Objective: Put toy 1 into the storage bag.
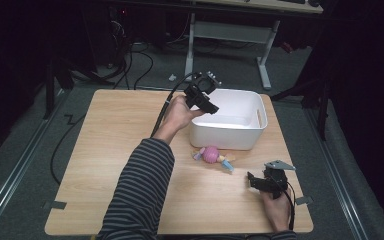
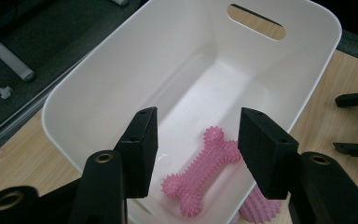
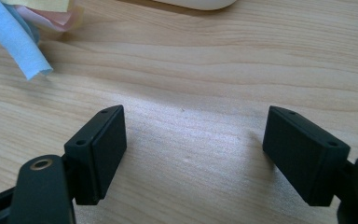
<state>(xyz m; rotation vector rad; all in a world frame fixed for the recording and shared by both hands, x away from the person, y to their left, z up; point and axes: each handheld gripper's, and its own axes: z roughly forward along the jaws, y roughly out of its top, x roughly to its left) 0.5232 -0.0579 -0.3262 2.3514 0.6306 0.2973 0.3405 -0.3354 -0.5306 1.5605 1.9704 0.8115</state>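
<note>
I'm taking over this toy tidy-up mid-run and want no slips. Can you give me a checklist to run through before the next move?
1. Pink bone toy lies on the floor of the white bin: ok.
2. Left gripper is free of the toy, its jaws apart with nothing between the pads: ok.
3. Left gripper is above the bin's rim, with room to pull away: ok.
4. Pink ball toy with ribbons is on the table in front of the bin, nothing on top of it: ok.
5. Right gripper is open and empty, low over bare wood: ok.
6. Whether the ball toy's ribbons will snag: cannot tell.
</note>
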